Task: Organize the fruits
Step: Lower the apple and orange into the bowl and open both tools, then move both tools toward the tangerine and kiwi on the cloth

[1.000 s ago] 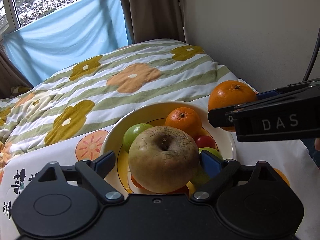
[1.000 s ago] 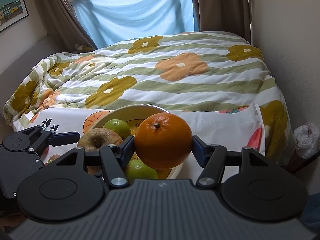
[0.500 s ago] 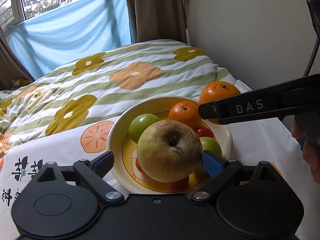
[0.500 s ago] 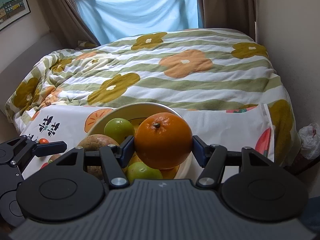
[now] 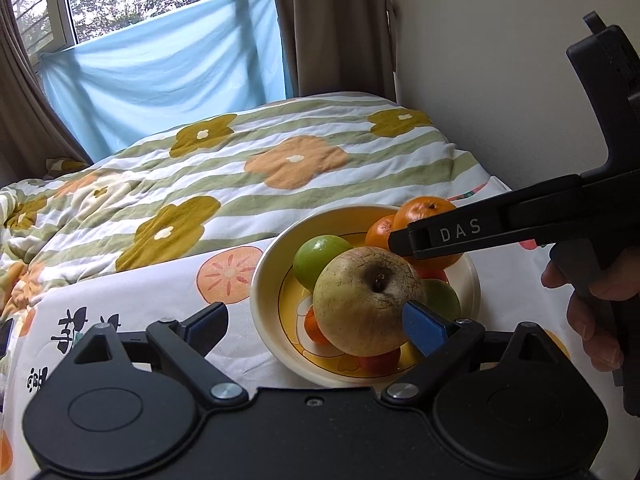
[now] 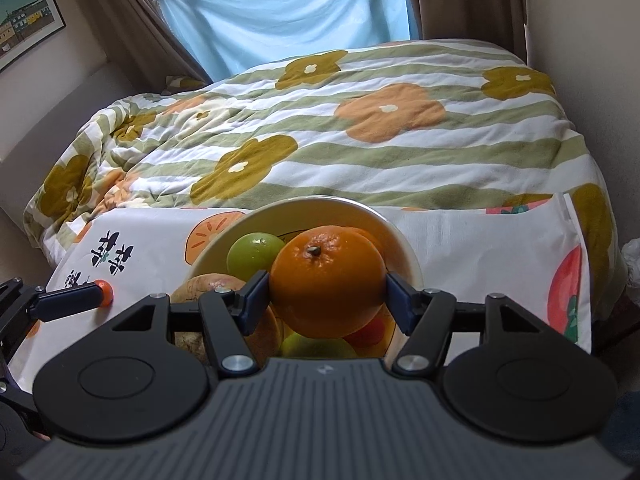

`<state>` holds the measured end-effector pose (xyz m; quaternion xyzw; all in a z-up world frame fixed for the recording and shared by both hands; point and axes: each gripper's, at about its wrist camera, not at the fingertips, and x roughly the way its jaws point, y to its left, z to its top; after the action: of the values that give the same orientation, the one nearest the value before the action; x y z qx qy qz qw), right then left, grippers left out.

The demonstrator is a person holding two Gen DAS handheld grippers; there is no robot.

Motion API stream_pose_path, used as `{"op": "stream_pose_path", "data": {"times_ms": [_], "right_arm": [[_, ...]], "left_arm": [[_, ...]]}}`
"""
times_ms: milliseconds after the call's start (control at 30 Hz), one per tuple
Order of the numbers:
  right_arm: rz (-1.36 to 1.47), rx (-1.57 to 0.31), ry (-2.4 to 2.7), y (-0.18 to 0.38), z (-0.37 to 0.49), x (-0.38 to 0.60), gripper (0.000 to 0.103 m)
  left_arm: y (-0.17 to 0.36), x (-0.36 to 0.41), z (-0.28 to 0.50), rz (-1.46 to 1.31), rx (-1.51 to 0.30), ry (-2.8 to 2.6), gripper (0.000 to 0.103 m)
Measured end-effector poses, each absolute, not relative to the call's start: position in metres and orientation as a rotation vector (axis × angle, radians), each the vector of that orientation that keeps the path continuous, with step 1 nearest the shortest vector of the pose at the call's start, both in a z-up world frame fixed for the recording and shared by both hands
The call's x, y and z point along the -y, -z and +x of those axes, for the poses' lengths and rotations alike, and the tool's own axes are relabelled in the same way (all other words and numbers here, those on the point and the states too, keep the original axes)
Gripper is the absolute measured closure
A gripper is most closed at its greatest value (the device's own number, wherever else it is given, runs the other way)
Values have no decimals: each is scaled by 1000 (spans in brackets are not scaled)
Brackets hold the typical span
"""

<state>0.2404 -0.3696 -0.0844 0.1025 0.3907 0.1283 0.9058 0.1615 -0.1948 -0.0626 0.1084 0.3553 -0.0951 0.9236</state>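
Observation:
A cream bowl [image 5: 260,280] on a printed cloth holds a green fruit [image 5: 320,260], a small mandarin [image 5: 378,232] and a big brown apple [image 5: 364,300] on top of the pile. My left gripper [image 5: 313,307] is open. Its right pad sits beside the apple and its left pad is well clear. My right gripper [image 6: 326,292] has a large orange [image 6: 326,280] between its pads, low over the bowl [image 6: 404,248]. Its jaws are opening, though both pads still touch the orange. The left wrist view shows that gripper [image 5: 400,240] side-on, hiding part of the orange [image 5: 424,210].
The white printed cloth [image 6: 480,248] lies on the bed's front edge, against a flowered quilt [image 6: 360,128]. A small orange-red fruit [image 6: 106,292] lies on the cloth by the left gripper's finger [image 6: 68,304]. A wall runs close on the right. A person's hand [image 5: 592,312] grips the right handle.
The left gripper has shifted left and back from the bowl, leaving the brown apple lying in it. The right gripper has carried the orange in lower over the bowl.

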Motion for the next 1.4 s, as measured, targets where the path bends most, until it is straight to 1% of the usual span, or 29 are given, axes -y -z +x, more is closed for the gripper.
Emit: {"op": "stream_pose_path", "data": {"times_ms": [67, 100, 167, 300, 367, 567, 833, 1167, 1400], "right_arm": [[234, -784, -284, 84, 240, 372, 24], [230, -771, -290, 83, 238, 372, 21], [215, -753, -290, 79, 236, 371, 18], [231, -739, -287, 75, 232, 373, 8], [226, -743, -266, 75, 231, 375, 1], [245, -742, -266, 76, 229, 380, 1], [221, -713, -267, 63, 217, 378, 1], [148, -687, -301, 28, 184, 359, 1], [150, -676, -294, 5, 157, 337, 0]], "left_arm": [[62, 191, 159, 217, -731, 185, 6], [62, 190, 158, 214, -732, 181, 6], [63, 187, 155, 210, -737, 172, 7], [63, 184, 151, 203, -744, 157, 6], [63, 183, 149, 199, -744, 153, 6], [62, 179, 144, 194, -742, 137, 6], [56, 176, 135, 197, -726, 110, 6], [34, 162, 112, 185, -679, 45, 6], [16, 132, 86, 169, -641, -20, 6]]}}
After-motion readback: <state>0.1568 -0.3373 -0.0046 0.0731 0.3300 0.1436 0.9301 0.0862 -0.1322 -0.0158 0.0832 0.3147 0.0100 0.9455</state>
